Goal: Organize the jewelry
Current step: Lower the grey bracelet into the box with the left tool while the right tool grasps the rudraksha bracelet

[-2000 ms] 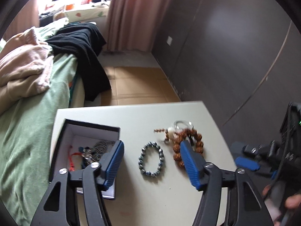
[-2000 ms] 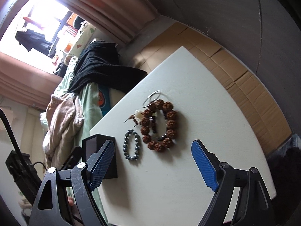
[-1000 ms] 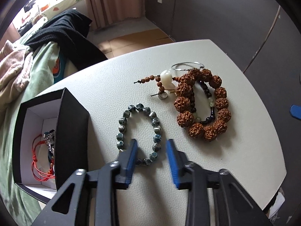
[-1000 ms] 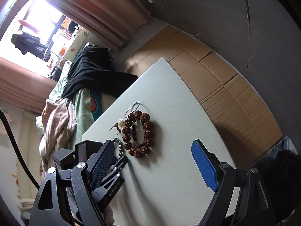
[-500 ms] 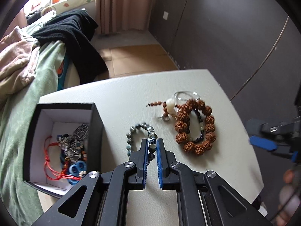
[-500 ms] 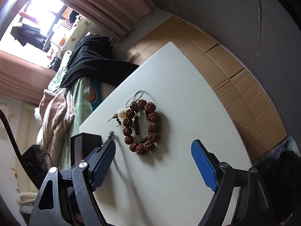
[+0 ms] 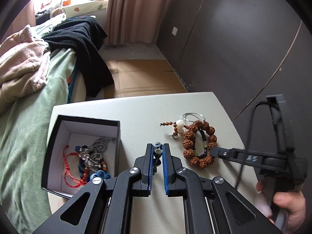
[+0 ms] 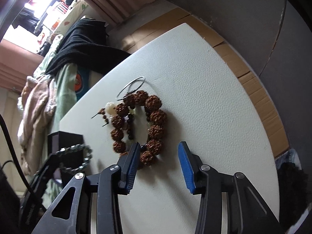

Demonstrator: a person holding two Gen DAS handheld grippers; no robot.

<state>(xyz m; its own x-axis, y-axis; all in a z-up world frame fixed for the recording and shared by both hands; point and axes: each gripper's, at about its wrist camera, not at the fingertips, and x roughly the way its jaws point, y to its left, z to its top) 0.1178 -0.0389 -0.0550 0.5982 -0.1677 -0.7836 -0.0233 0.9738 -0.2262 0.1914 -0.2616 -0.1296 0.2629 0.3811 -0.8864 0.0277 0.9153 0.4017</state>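
Bedding in green and pink, with a black garment [image 7: 81,44] draped over it, lay at the far left beside the white worktop [image 7: 136,113]. Black jewelry box [image 7: 58,142] sat open on the worktop's left part; inside lay red cord [image 7: 68,167], a silver chain [image 7: 101,144] and blue pieces [image 7: 99,175], tangled together.

Left gripper [image 7: 157,156] was just right of the box, its blue fingers [image 7: 149,161] nearly closed and pinching the grey bead bracelet [image 7: 157,153]. In the right wrist view that bracelet [image 8: 78,157] hung as a loop from the left gripper, raised off the worktop, in front of the box's dark wall [image 8: 64,136].

Further right, the large brown seed-bead bracelet [image 7: 198,142] lay flat on the worktop, with a thinner dark-and-pale bead strand [image 7: 202,140] inside its ring. A white pendant [image 7: 179,123] on a small brown bead string and a thin wire ring [image 7: 193,116] touched its far side.

Right gripper [image 8: 159,161] had its fingers [image 8: 185,163] spread wide and held nothing; the left finger tip sat at the near edge of the brown bracelet [image 8: 140,124], the right finger over bare worktop [image 8: 204,89]. A hand [image 7: 288,208] held the right gripper's handle at far right.
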